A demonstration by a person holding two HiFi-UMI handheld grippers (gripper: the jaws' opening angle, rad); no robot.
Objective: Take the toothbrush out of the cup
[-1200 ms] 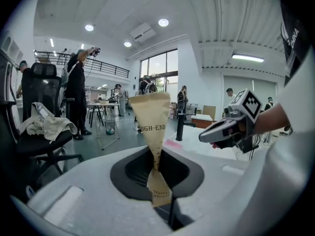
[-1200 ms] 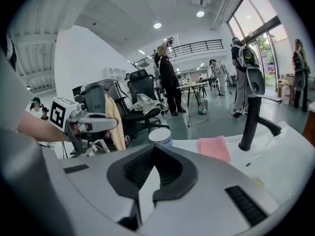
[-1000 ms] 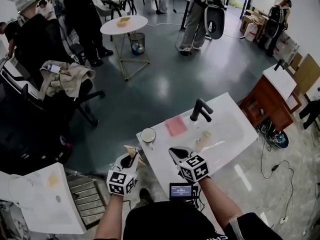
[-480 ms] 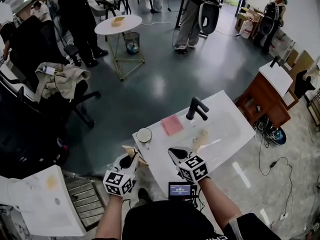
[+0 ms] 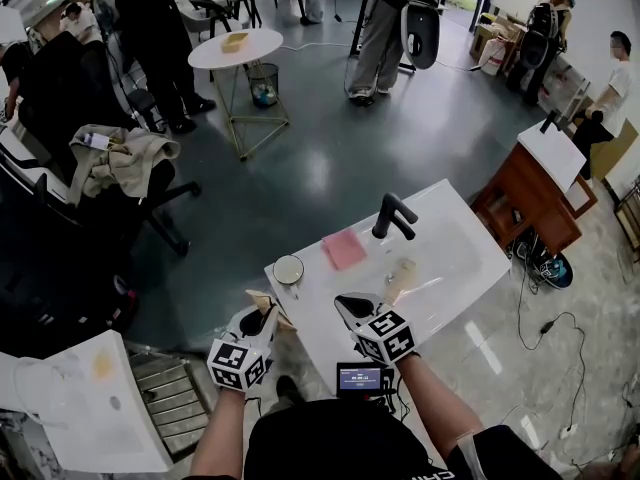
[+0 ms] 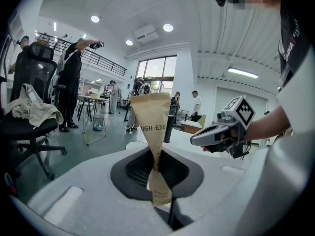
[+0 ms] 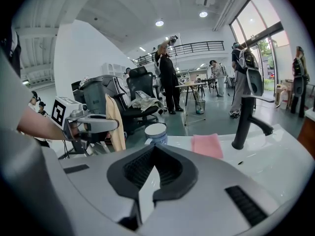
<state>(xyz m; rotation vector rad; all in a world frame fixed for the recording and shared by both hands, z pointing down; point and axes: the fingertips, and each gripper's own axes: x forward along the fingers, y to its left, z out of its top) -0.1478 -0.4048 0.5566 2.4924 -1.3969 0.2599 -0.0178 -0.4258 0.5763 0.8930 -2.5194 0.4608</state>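
Our left gripper (image 5: 263, 316) has its jaws clamped on the toothbrush (image 6: 153, 127), which is wrapped in a tan paper sleeve. The sleeve's long axis runs nearly upright out of the jaws. Its wider end points up, and a short printed end shows behind the pinch. The toothbrush is clear of the cup (image 5: 289, 270), which stands just ahead on the corner of the white counter (image 5: 450, 268). Our right gripper (image 5: 352, 308) has its jaws drawn together on nothing, above the counter's near edge. Both our forearms reach forward side by side, the grippers pointing ahead and a little downward.
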